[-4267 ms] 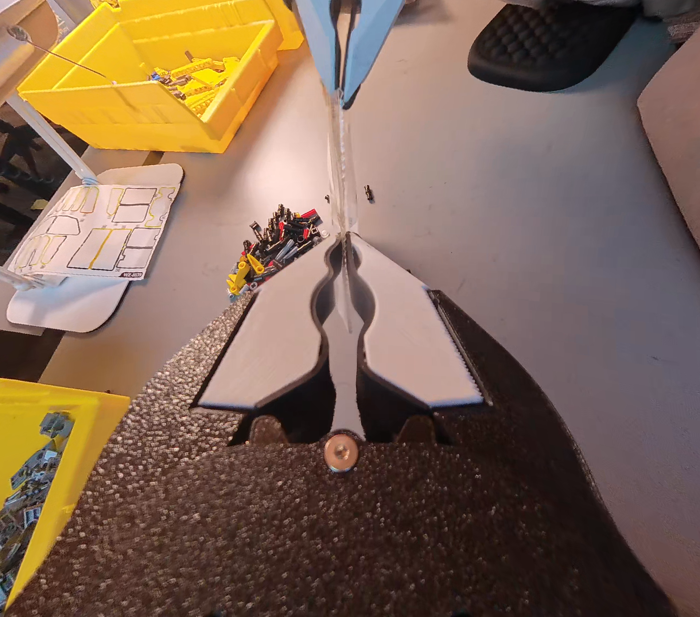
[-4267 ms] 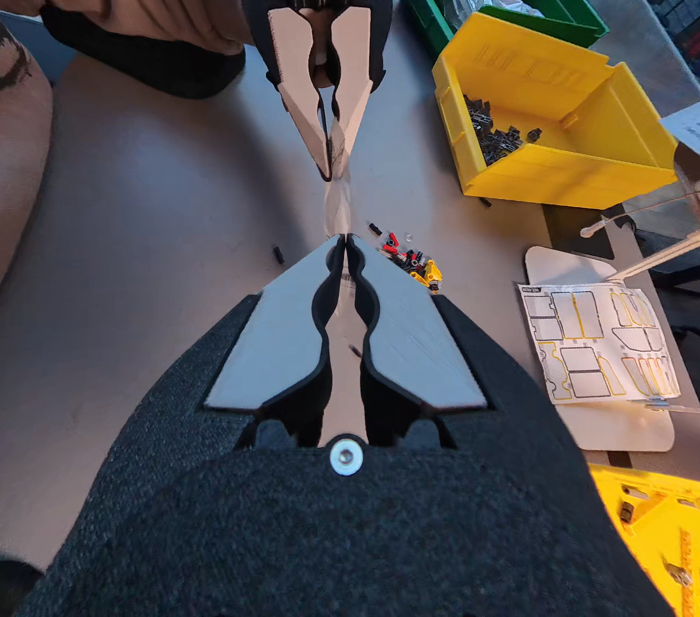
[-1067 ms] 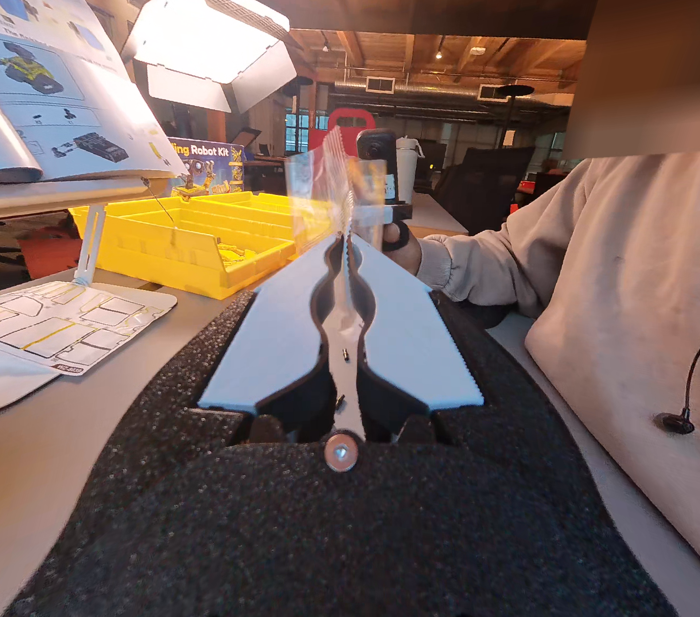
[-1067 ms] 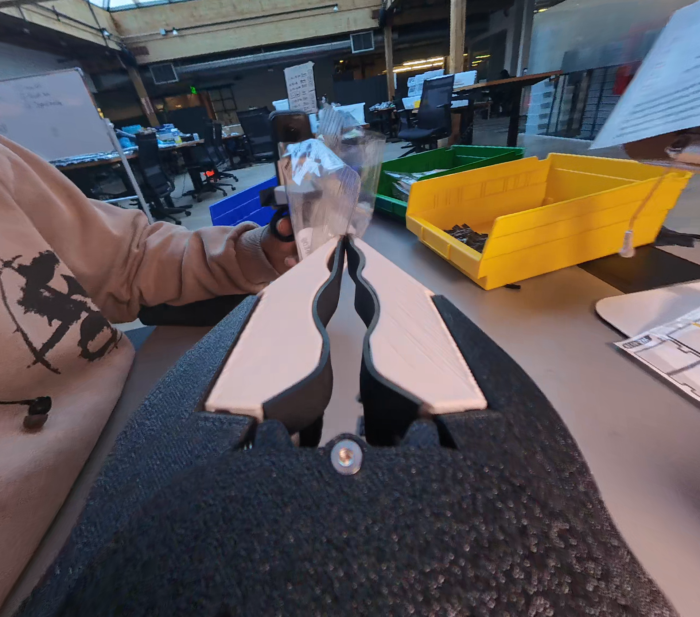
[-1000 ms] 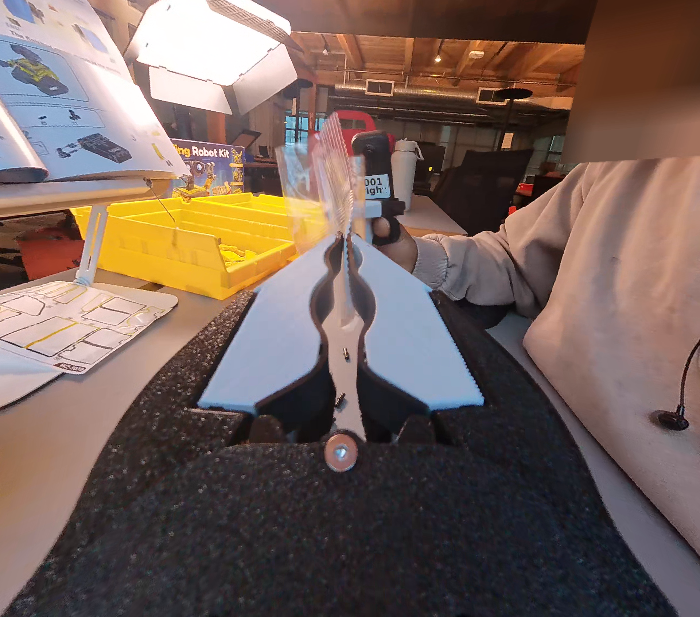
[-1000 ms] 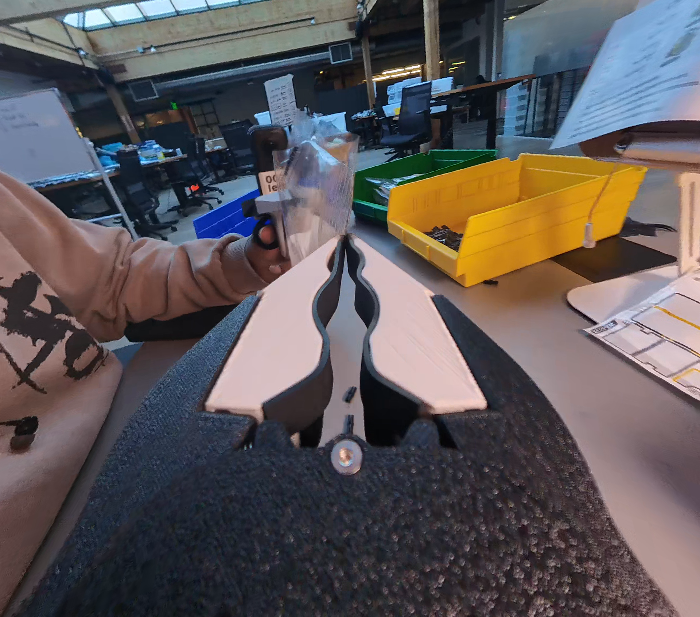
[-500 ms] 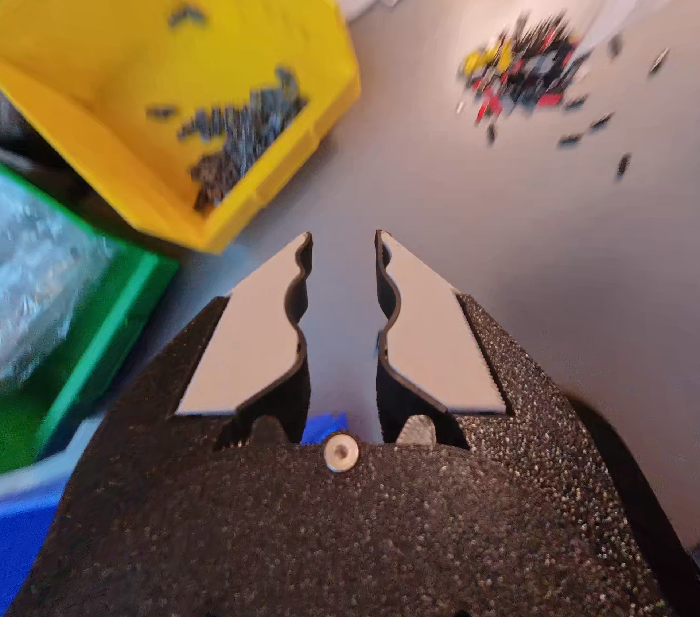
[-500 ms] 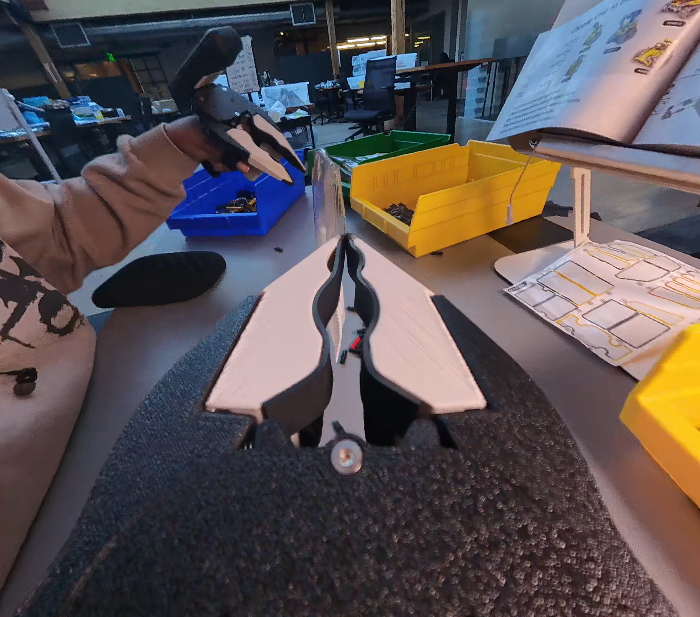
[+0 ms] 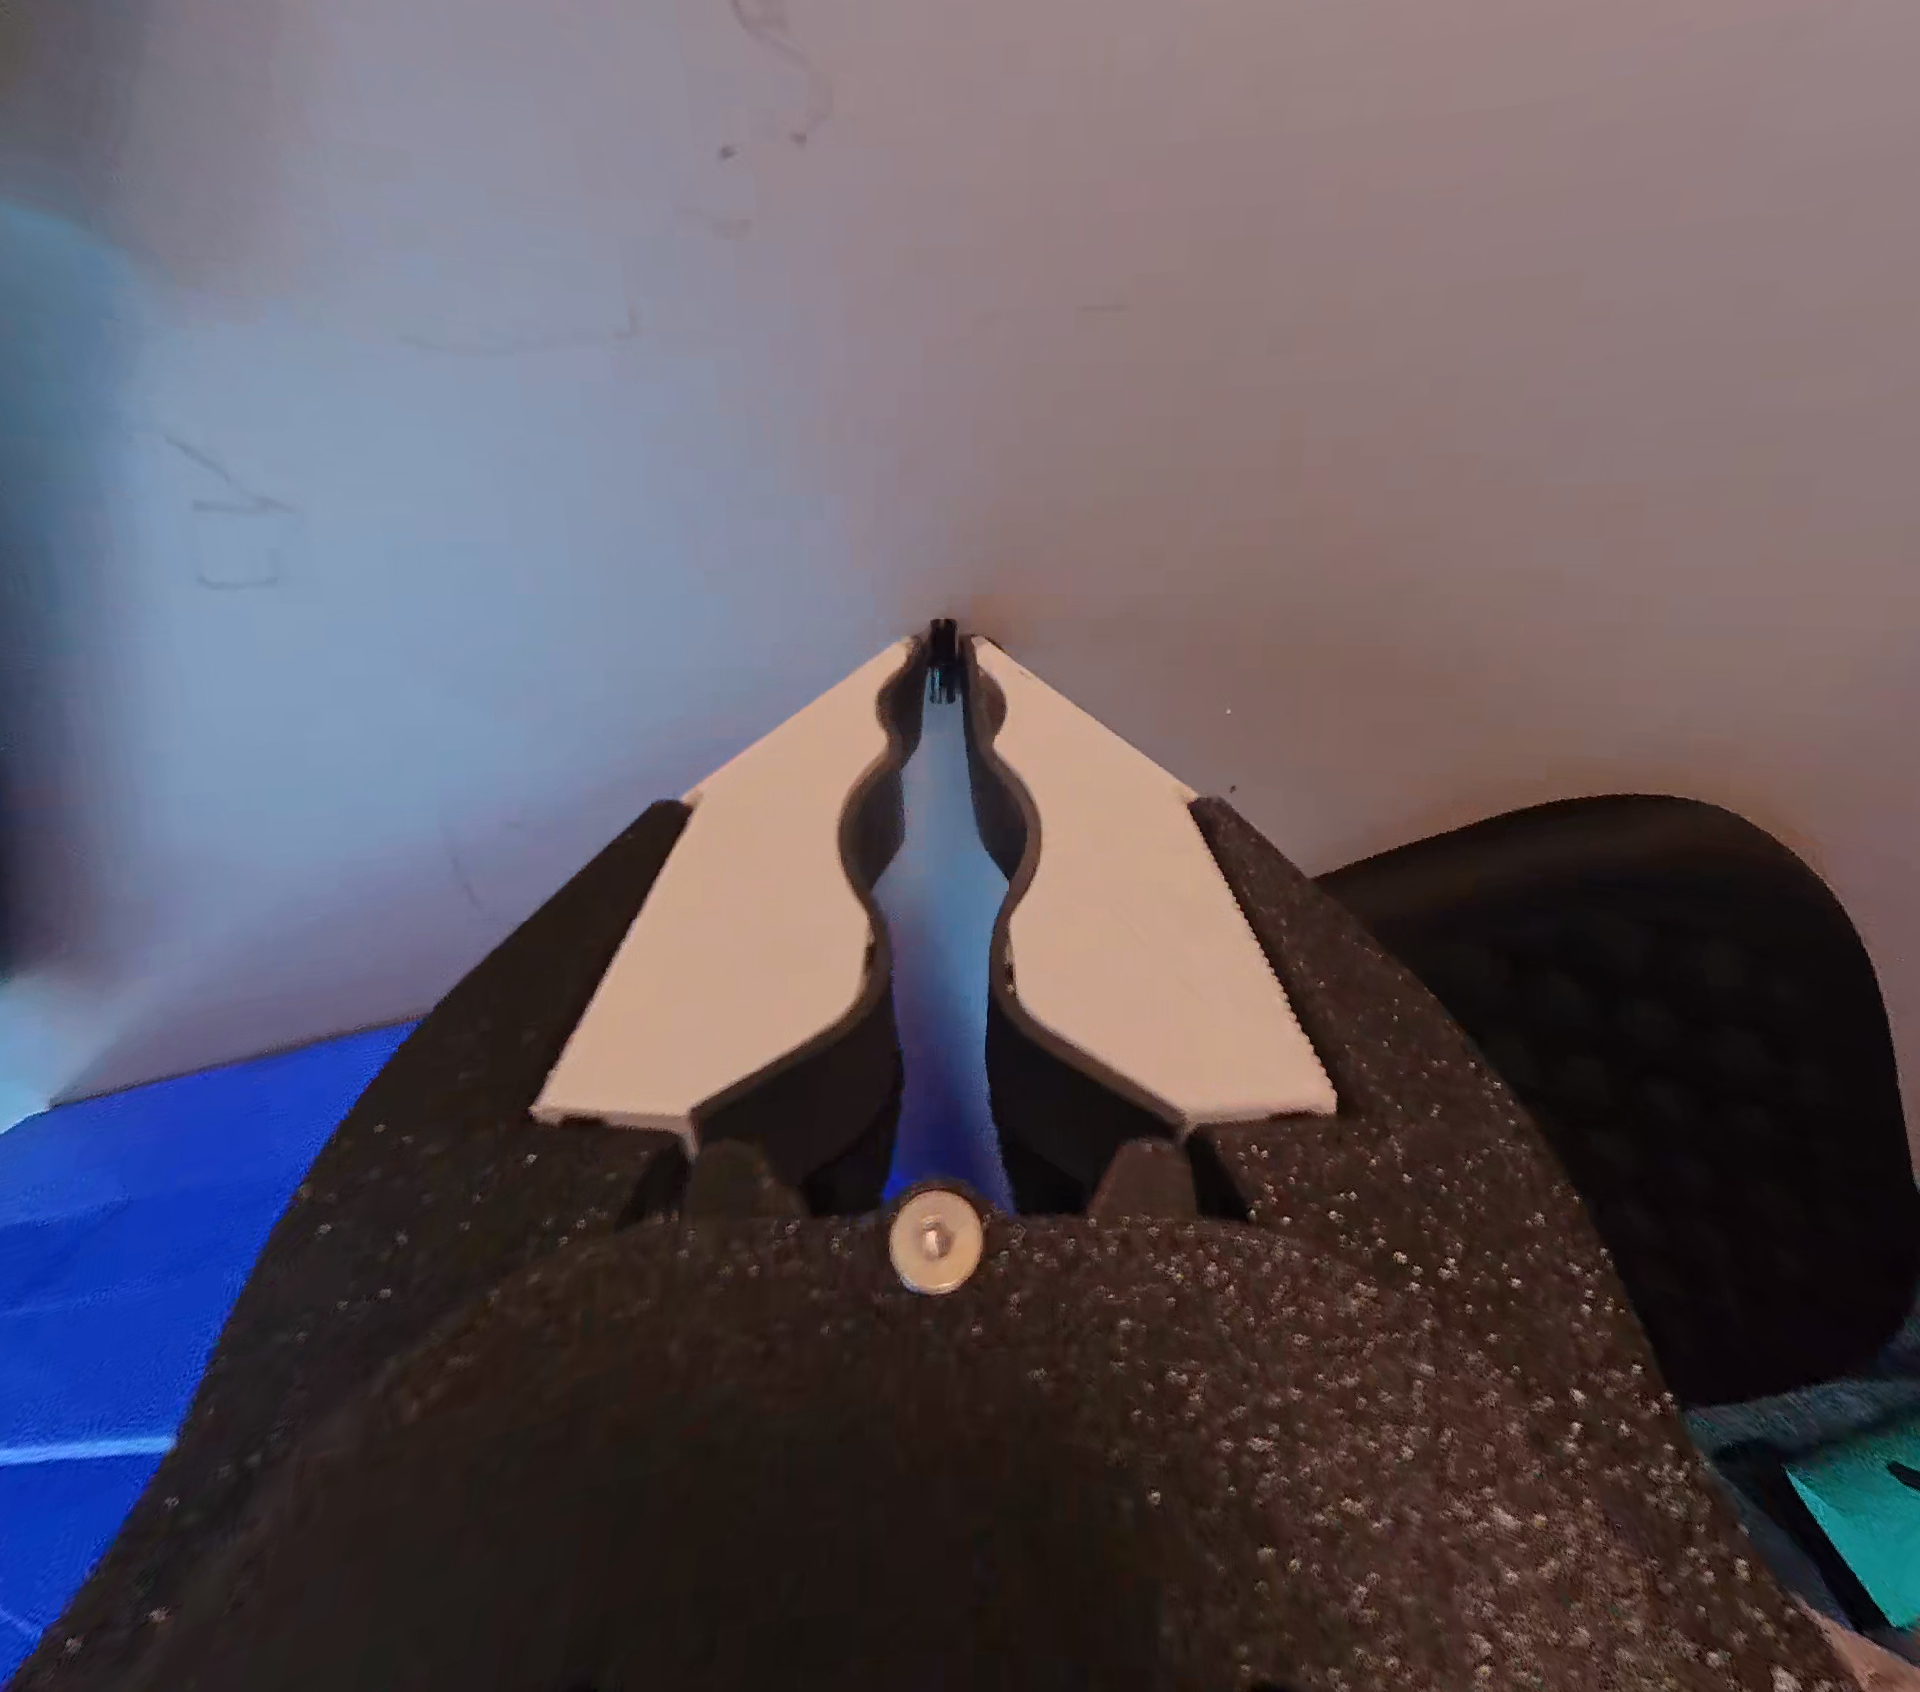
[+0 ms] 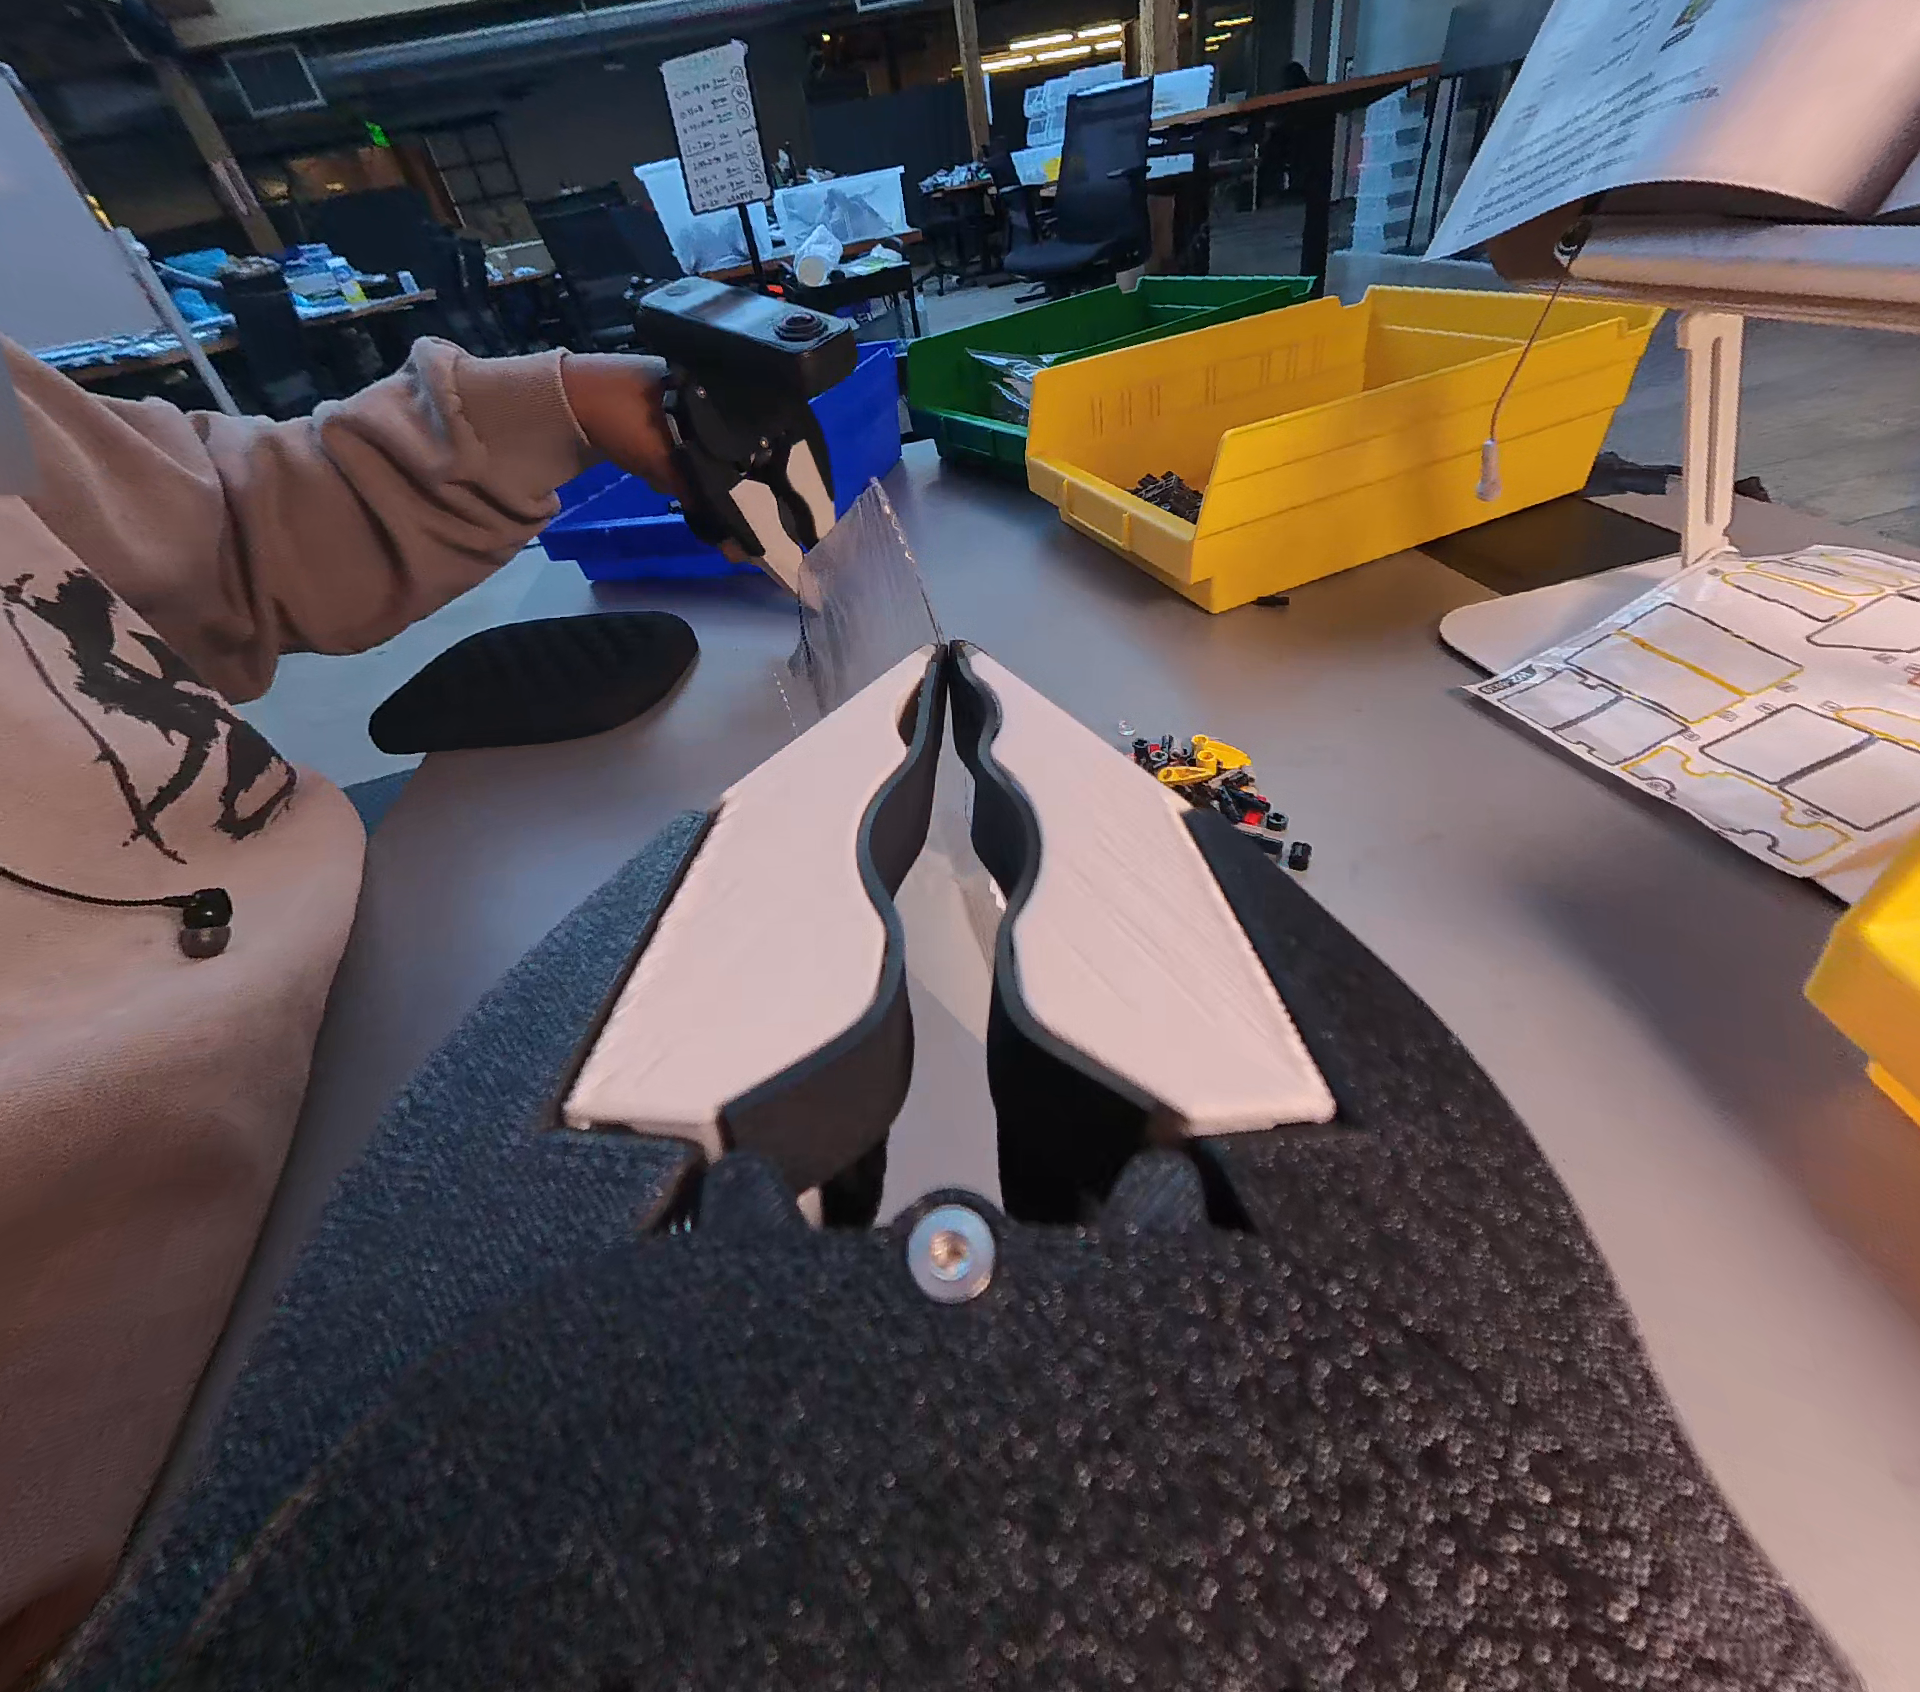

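Observation:
My left gripper [image 9: 940, 653] points down at the grey table [image 9: 1143, 188], its tips touching or almost touching the surface. It is shut on a small black piece [image 9: 941, 636] pinched at the very tips. It also shows in the right wrist view [image 10: 795, 588], held by a hand in a beige sleeve. My right gripper [image 10: 948, 655] is shut on a clear plastic bag [image 10: 868, 593], which stands up from its tips, just above the table. A pile of small black, red and yellow pieces [image 10: 1205, 775] lies to the right of my right gripper.
A blue bin [image 10: 623, 525] and a black wrist rest [image 10: 530, 676] lie by the left gripper. A green bin [image 10: 1039, 354] and a yellow bin [image 10: 1351, 437] stand at the back. A sticker sheet [image 10: 1745, 707] lies under a booklet on a stand [image 10: 1714, 32] at right.
My left gripper let go of the bag, swung away open, then came down to the table and shut on a small black piece. My right gripper lowered, still holding the bag.

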